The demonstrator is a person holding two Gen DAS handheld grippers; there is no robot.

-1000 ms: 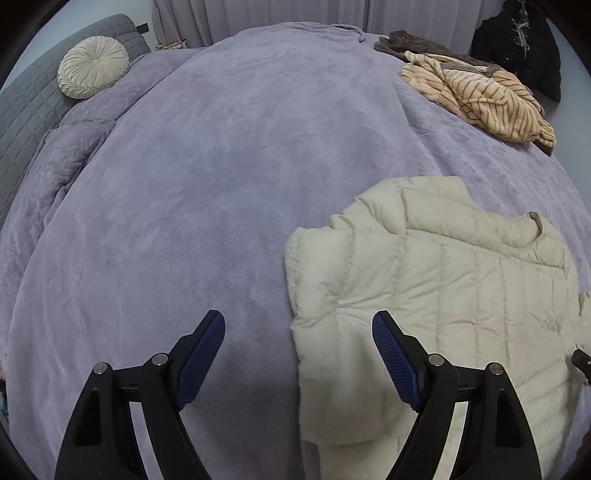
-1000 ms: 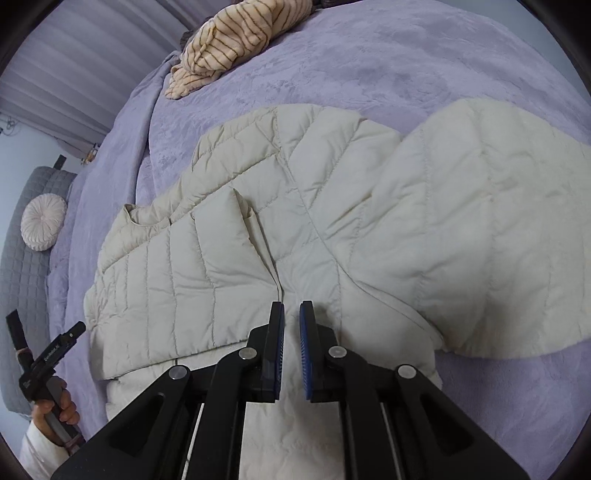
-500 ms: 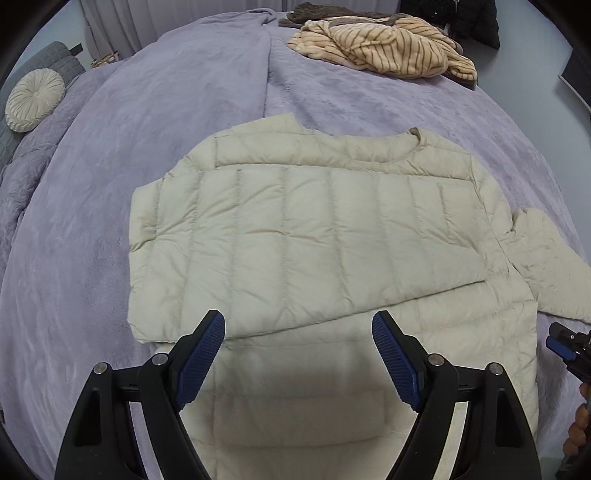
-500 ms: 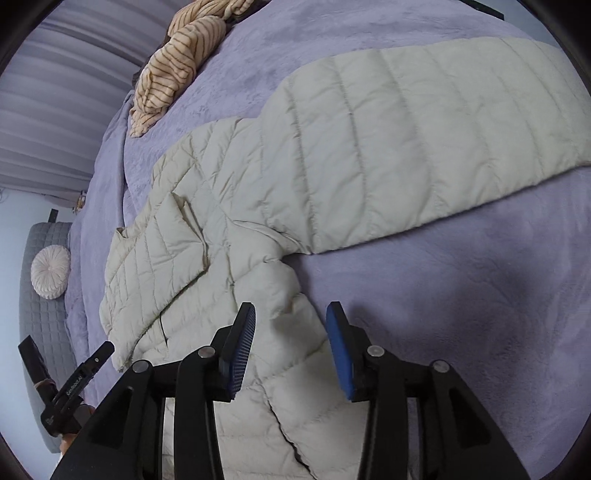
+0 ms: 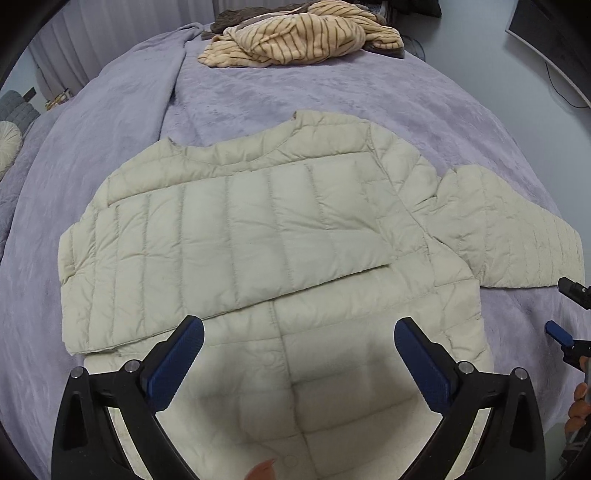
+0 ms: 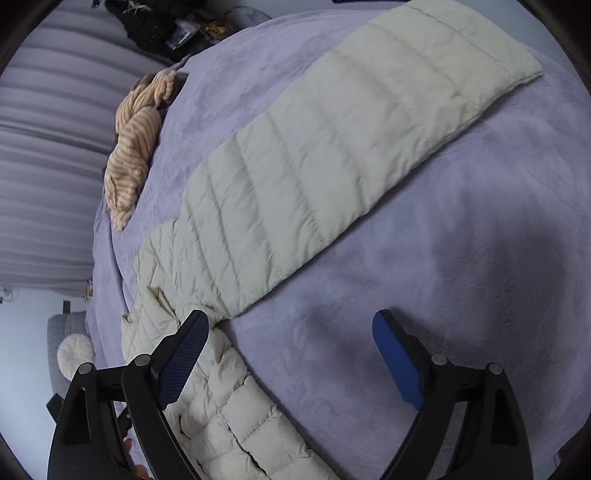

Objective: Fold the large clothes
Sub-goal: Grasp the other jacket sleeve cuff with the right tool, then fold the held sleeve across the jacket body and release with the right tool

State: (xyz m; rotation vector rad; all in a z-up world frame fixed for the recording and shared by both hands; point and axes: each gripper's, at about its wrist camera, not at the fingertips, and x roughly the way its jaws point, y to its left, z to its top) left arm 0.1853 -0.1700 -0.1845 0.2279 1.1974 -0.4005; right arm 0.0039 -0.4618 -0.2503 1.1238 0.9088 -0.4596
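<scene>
Jacket (image 5: pixel 258 236), cream and quilted, lies flat on the lilac blanket (image 5: pixel 110 122) that covers the bed, its neckline toward the far edge. One sleeve is folded across the chest; the other sleeve (image 6: pixel 332 147) stretches straight out over the blanket toward the bed's right side. The left gripper (image 5: pixel 299 354) hangs above the jacket's lower front, its jaws having just been opening and now standing wide apart, nothing between the blue pads (image 5: pixel 177 362). The right gripper (image 6: pixel 291 354) hangs over the spot where the outstretched sleeve meets the body; its jaws have also just been opening and stand wide apart, with only bare blanket and the jacket's edge below them, nothing gripped. A striped tan garment (image 5: pixel 299 33) lies bunched near the bed's far edge, well apart from the jacket. A round pale cushion (image 6: pixel 75 354) sits by the grey headboard.
</scene>
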